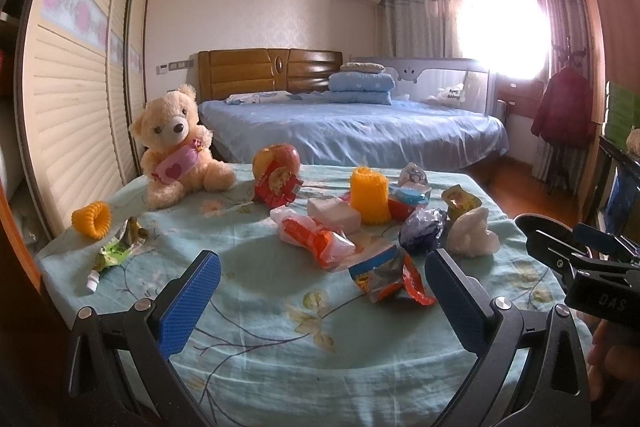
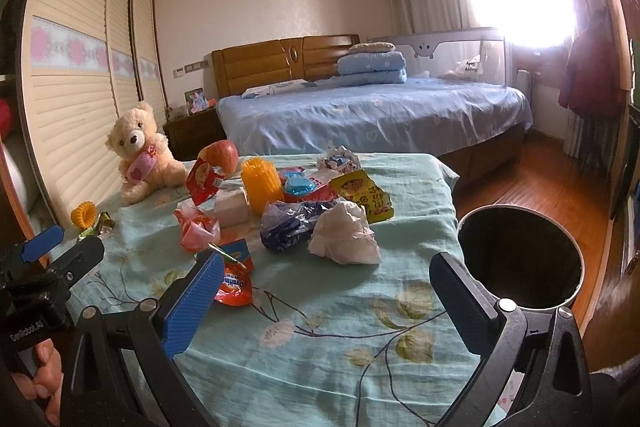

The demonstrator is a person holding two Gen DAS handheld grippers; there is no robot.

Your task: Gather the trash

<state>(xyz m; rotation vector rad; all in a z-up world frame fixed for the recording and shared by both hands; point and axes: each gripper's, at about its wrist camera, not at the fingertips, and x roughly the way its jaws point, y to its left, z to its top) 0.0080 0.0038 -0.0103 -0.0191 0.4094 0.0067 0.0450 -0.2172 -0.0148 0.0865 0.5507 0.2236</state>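
Both the left gripper [image 1: 322, 281] and right gripper [image 2: 326, 285] gaped empty; the crumpled orange foil wrapper [image 1: 390, 277] at centre frame lay lengthwise left-to-right, beside a white crumpled tissue [image 1: 472, 233].

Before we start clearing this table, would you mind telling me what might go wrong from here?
1. The apple, teddy bear and yellow cup sit among the wrappers, so they could get binned by mistake.
2. The bin stands past the table edge; the crumpled tissue might miss it.
3. Open right tongs could snag the loose tablecloth.

Black tongs [image 1: 320, 291], blue ribbed pads [image 2: 196, 303], silver screws, possibly bolts.
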